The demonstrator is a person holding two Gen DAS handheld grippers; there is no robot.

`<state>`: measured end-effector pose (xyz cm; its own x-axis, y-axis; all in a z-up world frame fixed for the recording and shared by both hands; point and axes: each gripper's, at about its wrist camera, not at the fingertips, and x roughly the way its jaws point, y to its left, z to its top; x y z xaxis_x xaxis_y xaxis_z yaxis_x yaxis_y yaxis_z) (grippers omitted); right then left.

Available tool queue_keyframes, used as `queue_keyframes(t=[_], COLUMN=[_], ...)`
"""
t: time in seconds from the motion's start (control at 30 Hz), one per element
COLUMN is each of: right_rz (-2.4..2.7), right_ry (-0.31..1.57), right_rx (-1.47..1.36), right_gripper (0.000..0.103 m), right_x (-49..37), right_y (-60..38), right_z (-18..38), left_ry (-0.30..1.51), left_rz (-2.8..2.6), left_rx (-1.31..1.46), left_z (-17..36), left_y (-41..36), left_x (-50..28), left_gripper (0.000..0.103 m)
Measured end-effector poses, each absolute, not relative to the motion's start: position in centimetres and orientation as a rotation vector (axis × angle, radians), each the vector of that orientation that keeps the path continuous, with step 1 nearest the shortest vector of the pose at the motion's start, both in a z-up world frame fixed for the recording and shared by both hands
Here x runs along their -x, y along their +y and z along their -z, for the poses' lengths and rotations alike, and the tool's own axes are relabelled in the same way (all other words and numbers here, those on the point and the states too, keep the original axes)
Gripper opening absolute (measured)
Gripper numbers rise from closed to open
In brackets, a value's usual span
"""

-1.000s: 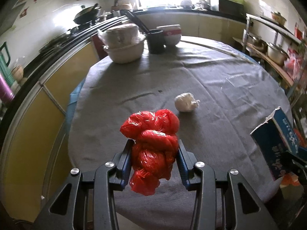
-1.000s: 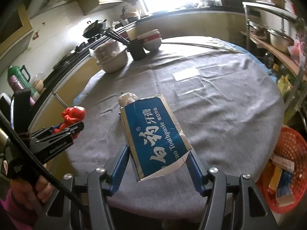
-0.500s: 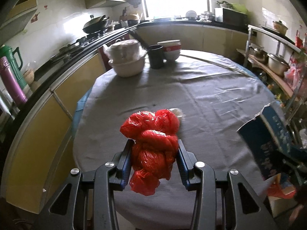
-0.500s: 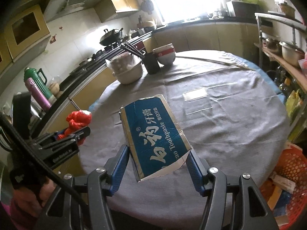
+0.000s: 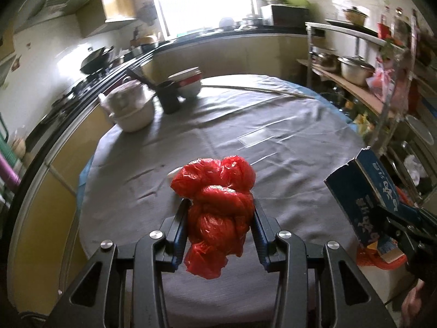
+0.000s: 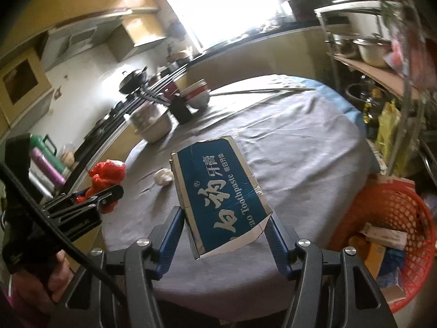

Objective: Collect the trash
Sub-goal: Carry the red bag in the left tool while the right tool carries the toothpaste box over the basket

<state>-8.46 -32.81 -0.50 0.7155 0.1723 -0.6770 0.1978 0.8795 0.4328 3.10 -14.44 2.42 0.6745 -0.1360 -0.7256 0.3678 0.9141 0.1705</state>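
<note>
My left gripper (image 5: 220, 218) is shut on a crumpled red plastic bag (image 5: 218, 205) and holds it above the near edge of the round table (image 5: 273, 114). My right gripper (image 6: 222, 224) is shut on a blue toothpaste box (image 6: 218, 188), also held above the table's near edge. The box shows at the right of the left wrist view (image 5: 363, 196), and the red bag at the left of the right wrist view (image 6: 106, 175). A white crumpled wad (image 6: 163, 176) lies on the grey cloth, mostly hidden behind the bag in the left wrist view (image 5: 172, 174).
A red mesh basket (image 6: 393, 213) holding several boxes stands on the floor at the table's right. White bowls (image 5: 131, 106), a dark cup (image 5: 169, 97) and stacked bowls (image 5: 188, 82) sit at the table's far side. A shelf with pots (image 5: 355, 68) stands at right, a counter at left.
Both grippers have pulled back and turned right, with the bag and box still held. The red basket has come further into the right wrist view.
</note>
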Motion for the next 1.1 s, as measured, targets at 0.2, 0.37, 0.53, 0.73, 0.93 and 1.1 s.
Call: queue_keyframes(t=[0.2, 0.37, 0.53, 0.73, 0.93, 1.1], right_rz=[0.102, 0.186, 0.289, 0.433, 0.565, 0.621], right_ry=[0.741, 0.715, 0.692, 0.662, 0.635, 0.640], right_rx=[-0.554, -0.587, -0.598, -0.646, -0.713, -0.749], right_gripper=[0.063, 0.063, 0.063, 0.062, 0.062, 0.063], right_x=[10.9, 12.9, 15.5, 19.9, 24.4, 26.2], right_y=[-36.4, -39.1, -41.9, -46.0, -49.7, -51.6], right_z=[0.2, 0.0, -0.3, -0.4, -0.4, 0.3], left_ry=[0.750, 0.705, 0.663, 0.651, 0.694, 0.715], left_rz=[0.371, 0.466, 0.565, 0.765, 0.919, 0.992], left_rx=[-0.360, -0.387, -0.425, -0.445, -0.473, -0.499], left_z=[-3.4, -4.4, -4.6, -4.0, -2.3, -1.0], left_y=[-18.1, -21.3, -24.9, -29.4, -33.3, -35.8], left_x=[-2.5, -1.9, -0.7, 1.2, 3.4, 5.1], left_gripper=[0.044, 0.044, 0.044, 0.044, 0.044, 0.044])
